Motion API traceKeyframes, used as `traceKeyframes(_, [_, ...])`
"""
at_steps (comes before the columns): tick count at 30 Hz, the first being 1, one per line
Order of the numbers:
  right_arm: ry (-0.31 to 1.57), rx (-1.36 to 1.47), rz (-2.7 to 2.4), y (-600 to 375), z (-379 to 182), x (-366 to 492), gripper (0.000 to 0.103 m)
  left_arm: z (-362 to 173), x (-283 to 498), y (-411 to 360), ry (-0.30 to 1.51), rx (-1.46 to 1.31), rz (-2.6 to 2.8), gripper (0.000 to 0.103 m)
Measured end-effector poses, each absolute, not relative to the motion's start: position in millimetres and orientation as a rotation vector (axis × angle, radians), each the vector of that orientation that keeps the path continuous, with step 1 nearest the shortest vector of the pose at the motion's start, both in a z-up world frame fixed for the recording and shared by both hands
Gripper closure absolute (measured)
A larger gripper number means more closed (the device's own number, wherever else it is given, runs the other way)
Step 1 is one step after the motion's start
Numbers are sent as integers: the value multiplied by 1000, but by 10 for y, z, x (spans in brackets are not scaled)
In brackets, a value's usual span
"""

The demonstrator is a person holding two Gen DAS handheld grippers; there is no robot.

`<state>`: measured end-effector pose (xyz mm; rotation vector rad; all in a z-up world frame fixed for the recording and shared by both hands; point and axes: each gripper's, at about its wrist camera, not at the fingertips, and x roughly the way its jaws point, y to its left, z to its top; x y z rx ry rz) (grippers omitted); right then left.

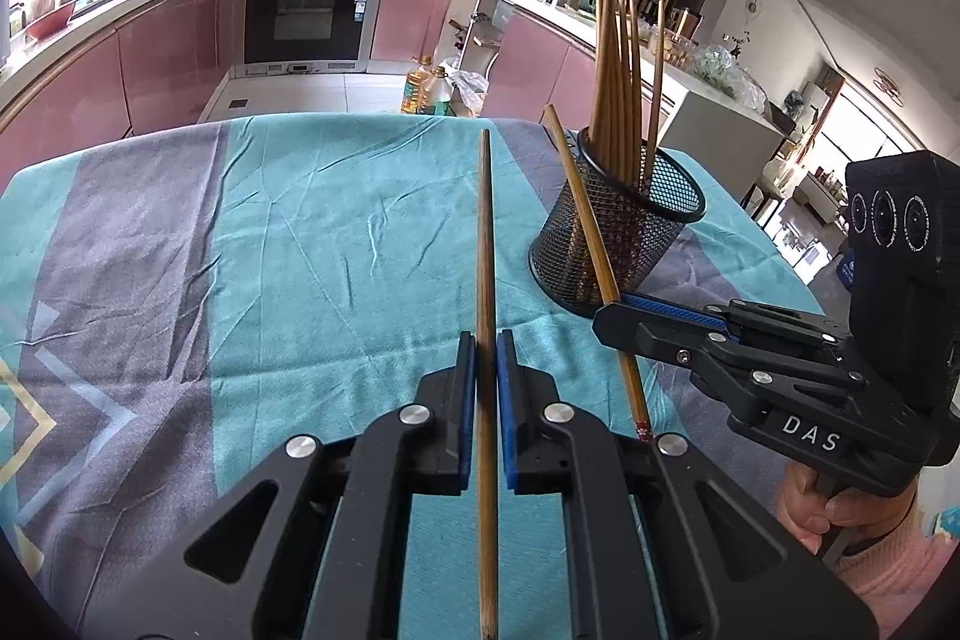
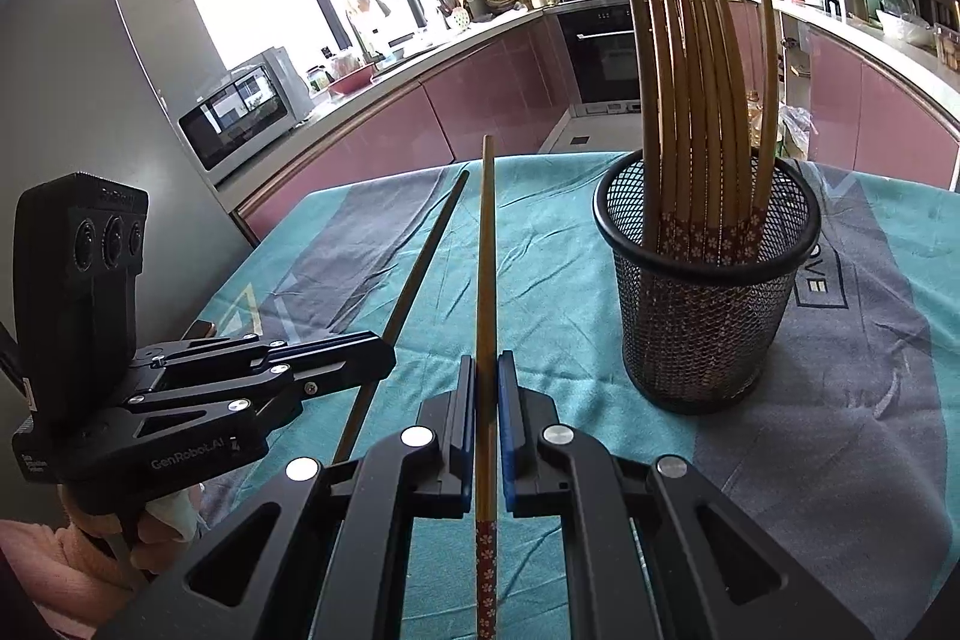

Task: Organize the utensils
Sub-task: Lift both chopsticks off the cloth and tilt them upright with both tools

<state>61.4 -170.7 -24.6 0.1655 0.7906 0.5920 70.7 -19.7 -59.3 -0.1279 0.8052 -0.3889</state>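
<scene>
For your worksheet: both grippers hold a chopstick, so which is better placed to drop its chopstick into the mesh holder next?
Probably the right gripper: the mesh holder stands close beside its fingers, nearer than to the left gripper.

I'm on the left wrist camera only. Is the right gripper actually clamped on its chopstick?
Observer: Yes. In the right wrist view the right gripper is shut on a light chopstick, squeezing it from both sides.
Operator: Which way up are the ones in the holder?
Observer: Flowered ends down. The stored chopsticks show their patterned bands inside the mesh holder, plain tips up.
Operator: And the held one?
Observer: Its flowered end points back toward the camera.
</scene>
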Motion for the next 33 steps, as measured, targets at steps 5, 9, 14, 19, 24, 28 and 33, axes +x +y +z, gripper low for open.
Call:
traceKeyframes(5, [779,170,596,-1735,-207,600,97,-532,669,-156,793,-132,-399,95])
traceKeyframes(9, [771,171,598,-1759,-173,582,97,-482,609,-160,785,-132,-405,95])
traceKeyframes(14, [759,171,598,-1764,-135,562,97,-412,580,-123,773,-133,-413,95])
traceKeyframes(19, [744,175,596,-1781,-90,547,97,-360,547,-85,760,-132,-420,95])
traceKeyframes(24, [731,177,596,-1809,-52,530,97,-317,512,-101,749,-133,-427,95])
traceKeyframes(28, [724,179,597,-1831,-29,523,97,-286,484,-123,741,-134,-434,95])
traceKeyframes(33, [714,180,594,-1865,-17,508,97,-263,459,-120,729,-138,-443,95])
